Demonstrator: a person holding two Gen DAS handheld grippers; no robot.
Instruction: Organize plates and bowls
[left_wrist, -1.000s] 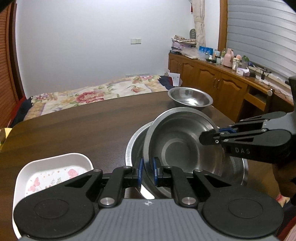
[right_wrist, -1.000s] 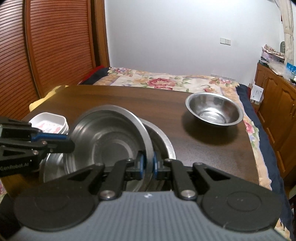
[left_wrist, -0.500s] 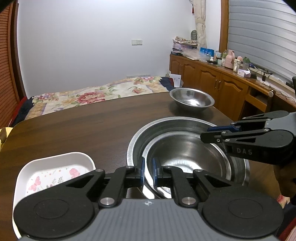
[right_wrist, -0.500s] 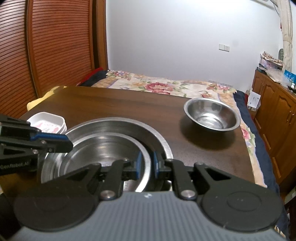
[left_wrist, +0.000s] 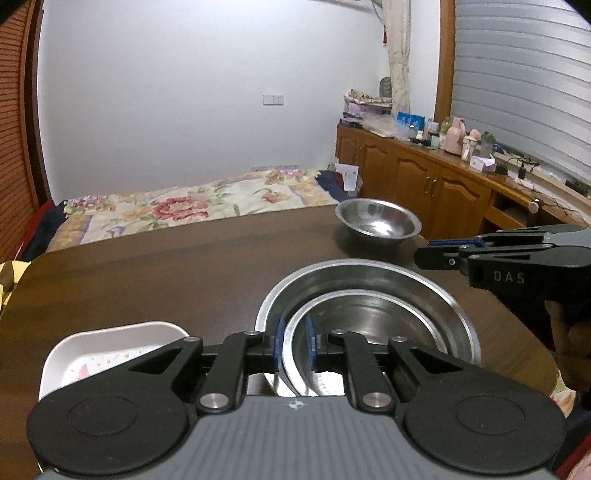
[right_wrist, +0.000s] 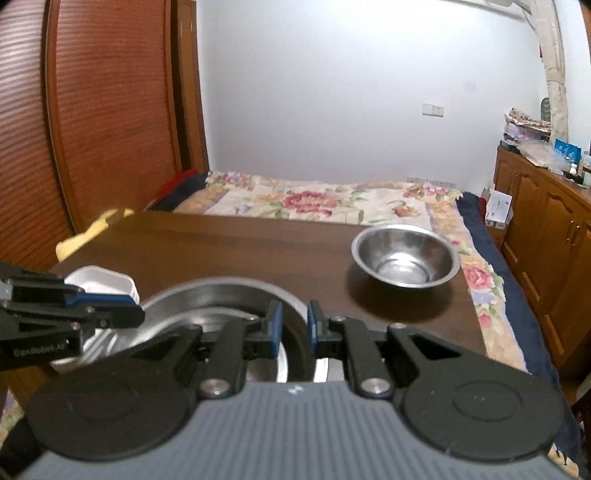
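1. Left wrist view: the left gripper (left_wrist: 294, 345) has its blue pads a narrow gap apart, with the near rim of the inner steel bowl (left_wrist: 369, 325) standing between them. Whether the pads press on that rim cannot be told.
2. The inner steel bowl sits nested inside a larger steel bowl (left_wrist: 436, 286), both upright on the dark wooden table (left_wrist: 147, 280).
3. A white rectangular dish (left_wrist: 107, 354) with a faint floral print lies on the table just left of the nested bowls, partly hidden by the gripper body.
4. A small steel bowl (left_wrist: 378, 221) stands alone near the table's far right edge, well apart from the nested pair.
5. The right gripper (left_wrist: 424, 254) enters from the right, held in a hand (left_wrist: 572, 339); its tips hover above the far right rim of the larger bowl, apart from the steel. Seen side-on, its gap cannot be judged here.
6. Right wrist view: the right gripper (right_wrist: 294, 328) shows its fingers narrowly apart with nothing between them, above the near edge of the nested bowls (right_wrist: 221, 306).
7. The left gripper (right_wrist: 136, 314) reaches in from the left over the bowls' rim, with the white dish (right_wrist: 103, 280) behind it.
8. The small steel bowl (right_wrist: 406, 258) rests upright on the table (right_wrist: 240, 251) to the right, near the edge beside the floral bedspread (right_wrist: 314, 199).
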